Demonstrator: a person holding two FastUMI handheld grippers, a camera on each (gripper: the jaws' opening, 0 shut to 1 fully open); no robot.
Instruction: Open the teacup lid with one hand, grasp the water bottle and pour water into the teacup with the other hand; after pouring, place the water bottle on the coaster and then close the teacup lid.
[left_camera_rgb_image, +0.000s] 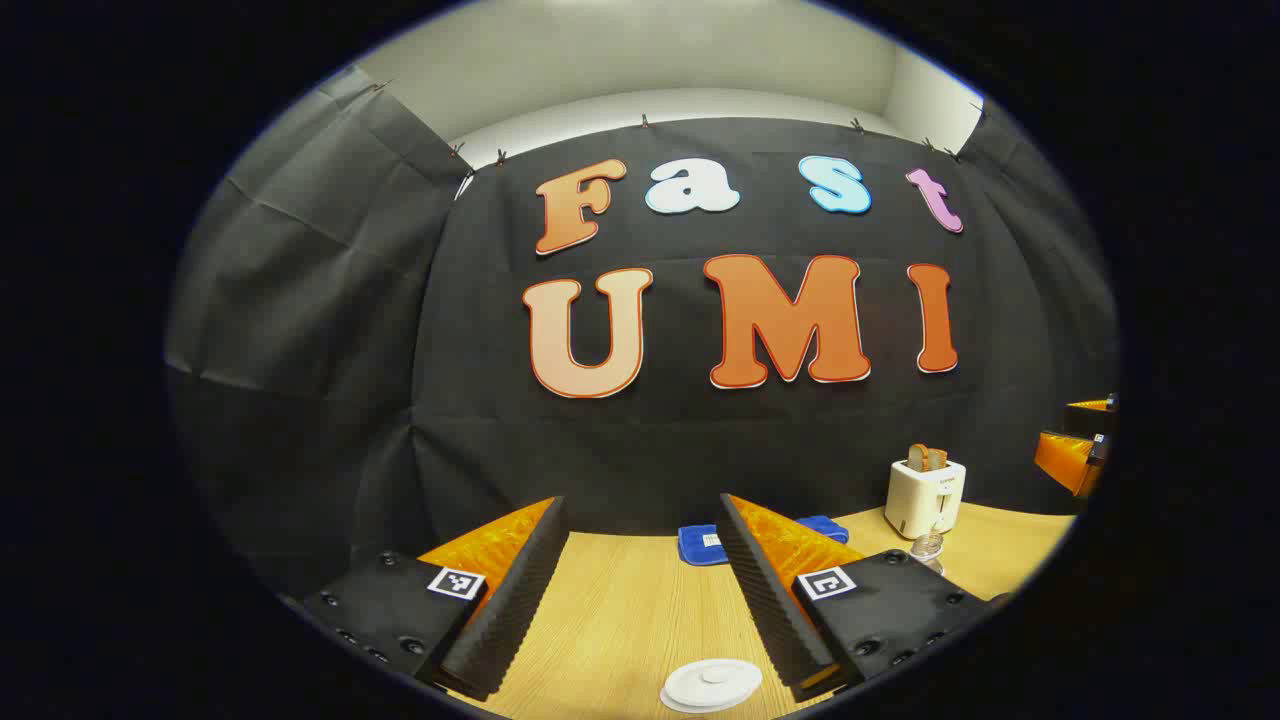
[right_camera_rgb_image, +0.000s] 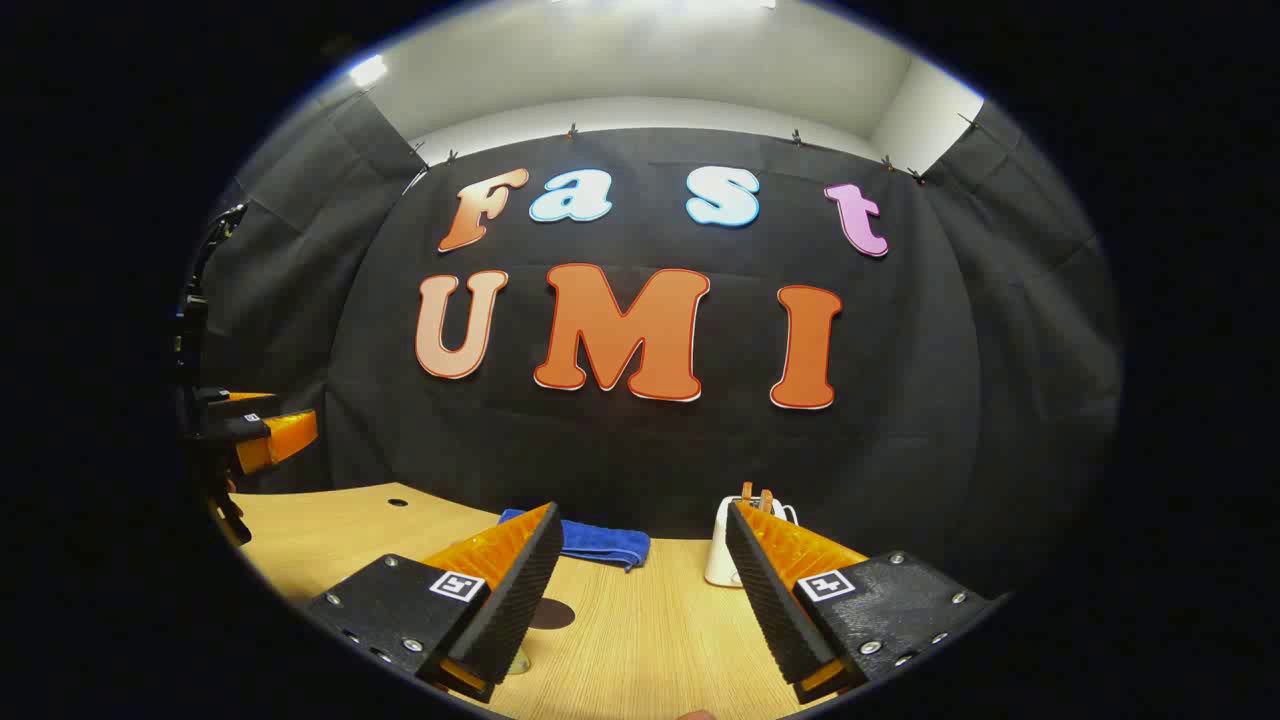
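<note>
My left gripper (left_camera_rgb_image: 642, 520) hangs open above the wooden table (left_camera_rgb_image: 640, 620), nothing between its fingers. Low between them lies the teacup's round white lid (left_camera_rgb_image: 712, 684) with a small knob; the cup under it is hidden. The clear water bottle (left_camera_rgb_image: 928, 548) shows its top just right of my right-hand finger, in front of the toaster. My right gripper (right_camera_rgb_image: 642, 515) is open too and holds nothing. A dark round coaster (right_camera_rgb_image: 553, 613) lies on the table, half hidden behind its left-hand finger. Each view shows the other gripper far off at the edge (left_camera_rgb_image: 1072, 455) (right_camera_rgb_image: 262, 432).
A white toaster (left_camera_rgb_image: 925, 497) (right_camera_rgb_image: 720, 560) with toast in it stands at the back of the table. A blue cloth (left_camera_rgb_image: 700, 545) (right_camera_rgb_image: 592, 540) lies by the black wall. The tabletop has a small hole (right_camera_rgb_image: 397, 501) at the left.
</note>
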